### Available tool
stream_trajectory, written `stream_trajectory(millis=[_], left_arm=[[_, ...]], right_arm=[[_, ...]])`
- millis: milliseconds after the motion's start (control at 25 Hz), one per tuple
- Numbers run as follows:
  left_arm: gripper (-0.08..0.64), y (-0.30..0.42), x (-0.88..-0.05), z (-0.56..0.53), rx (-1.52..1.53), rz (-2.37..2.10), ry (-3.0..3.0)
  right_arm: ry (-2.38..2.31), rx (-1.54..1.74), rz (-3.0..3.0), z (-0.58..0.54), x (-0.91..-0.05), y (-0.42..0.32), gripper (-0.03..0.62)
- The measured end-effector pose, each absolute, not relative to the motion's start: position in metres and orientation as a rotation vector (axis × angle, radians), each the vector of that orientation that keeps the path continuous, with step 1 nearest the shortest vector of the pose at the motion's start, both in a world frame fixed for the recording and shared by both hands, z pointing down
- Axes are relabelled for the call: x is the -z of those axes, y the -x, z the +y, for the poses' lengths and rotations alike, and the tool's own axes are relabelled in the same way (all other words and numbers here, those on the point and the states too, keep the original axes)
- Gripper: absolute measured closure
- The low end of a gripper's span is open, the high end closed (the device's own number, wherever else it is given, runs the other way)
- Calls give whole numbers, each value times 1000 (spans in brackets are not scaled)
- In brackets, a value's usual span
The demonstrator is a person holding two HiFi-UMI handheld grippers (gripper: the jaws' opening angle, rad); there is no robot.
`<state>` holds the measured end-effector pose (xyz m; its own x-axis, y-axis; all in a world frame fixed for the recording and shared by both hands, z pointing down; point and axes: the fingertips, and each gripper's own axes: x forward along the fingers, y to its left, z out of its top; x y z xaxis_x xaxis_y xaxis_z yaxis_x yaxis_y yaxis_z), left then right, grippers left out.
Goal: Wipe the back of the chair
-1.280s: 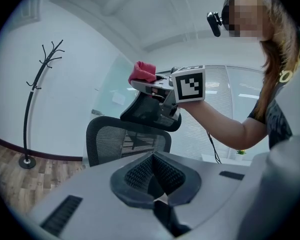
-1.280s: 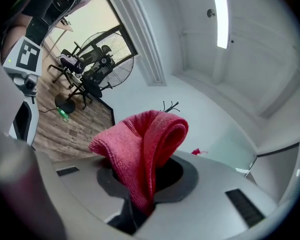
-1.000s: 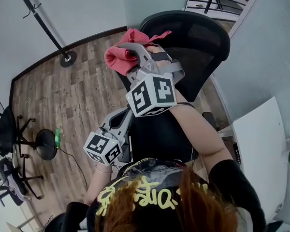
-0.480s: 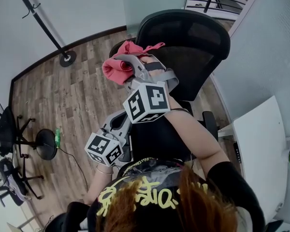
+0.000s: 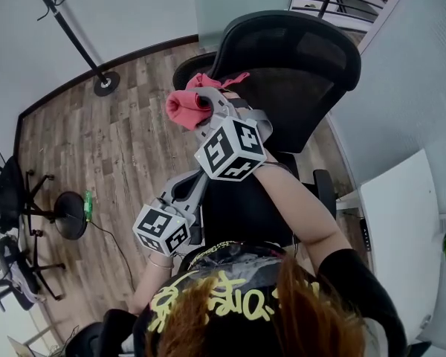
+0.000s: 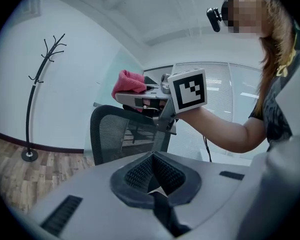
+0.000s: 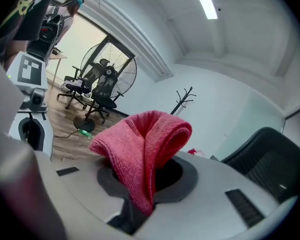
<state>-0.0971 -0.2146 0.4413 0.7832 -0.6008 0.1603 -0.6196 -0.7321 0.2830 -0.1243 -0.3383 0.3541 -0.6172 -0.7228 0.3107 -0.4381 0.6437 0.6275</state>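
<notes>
I am pinching the pink cloth tight in my right gripper. The cloth is sitting up by the top edge of the chair back, and it looks a little above the edge, not pressing on it. My left gripper is waiting low, its fingers closed together on nothing. I think I am in the wiping step. Next, I need to press the cloth onto the mesh and rub across.

Wood-plank floor. Coat rack round base near far wall. Black office chair stands mid-floor. Left side: round fan base, small green item just beside it, black cable, more chairs at edge.
</notes>
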Motion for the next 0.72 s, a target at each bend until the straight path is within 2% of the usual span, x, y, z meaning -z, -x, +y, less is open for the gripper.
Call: stream_trajectory(millis=[440,720], left_arm=[[568,104,-440,-213,-76,-974,-2637],[568,105,-436,-215,-72,-991,-2637]], right_arm=[[-884,587,-2288,-344,-389,108,523],[-986,384,-2371,-322,-398,58,523]])
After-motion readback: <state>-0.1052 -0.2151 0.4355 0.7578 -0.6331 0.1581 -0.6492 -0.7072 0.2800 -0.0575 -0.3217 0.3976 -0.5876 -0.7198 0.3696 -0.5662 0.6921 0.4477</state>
